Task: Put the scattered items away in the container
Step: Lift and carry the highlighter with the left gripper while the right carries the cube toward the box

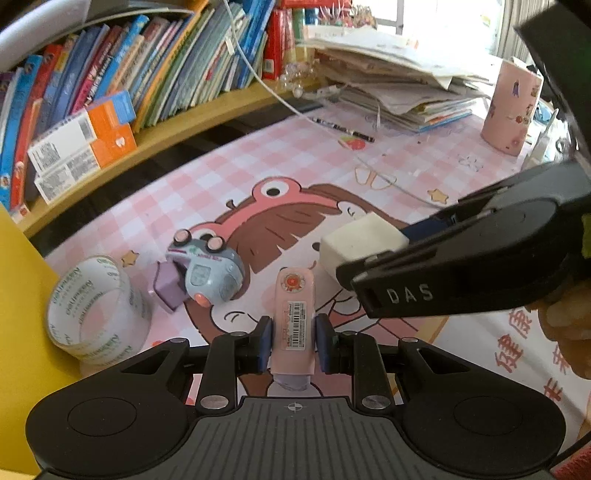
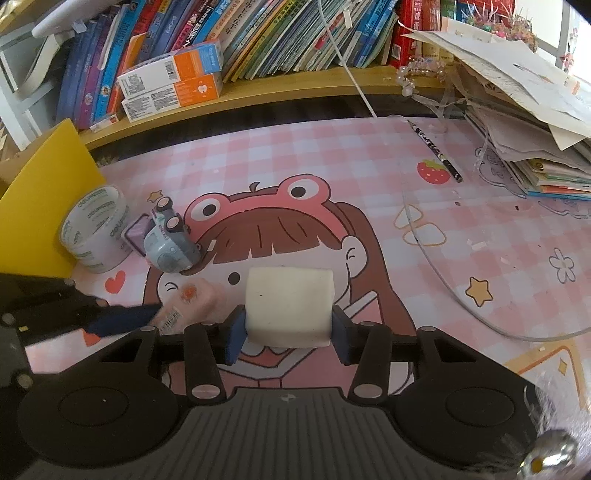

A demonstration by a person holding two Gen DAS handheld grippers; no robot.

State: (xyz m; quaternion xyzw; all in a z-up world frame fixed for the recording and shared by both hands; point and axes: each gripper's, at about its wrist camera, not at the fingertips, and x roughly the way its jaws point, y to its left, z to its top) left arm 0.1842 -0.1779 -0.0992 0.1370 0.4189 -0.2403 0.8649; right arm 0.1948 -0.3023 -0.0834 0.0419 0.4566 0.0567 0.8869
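Daylight pours in from a window (image 1: 443, 18) at upper right of the left wrist view, blown out white. The pink checked mat (image 2: 332, 155) is evenly lit, shadows soft. Fisheye bends the bookshelf (image 2: 295, 88) into an arc. The pink tube (image 2: 192, 302) at lower left of the right view is motion-smeared. Corners darken.
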